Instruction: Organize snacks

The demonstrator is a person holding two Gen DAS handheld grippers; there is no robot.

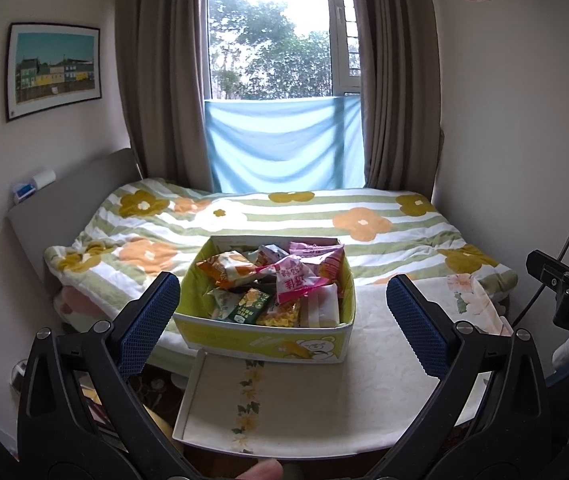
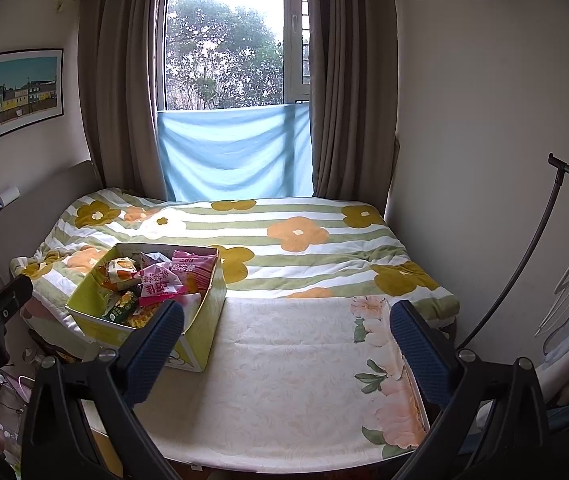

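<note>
Both wrist views face the window (image 1: 276,40) across the bed (image 1: 284,216), near the table (image 1: 324,400). Left centres on the box (image 1: 264,340); right sits further right. Shared: box, bed.

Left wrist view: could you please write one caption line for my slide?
Open left gripper facing a yellow box full of snack packets on a cloth-covered table beside a flowered bed.
</note>
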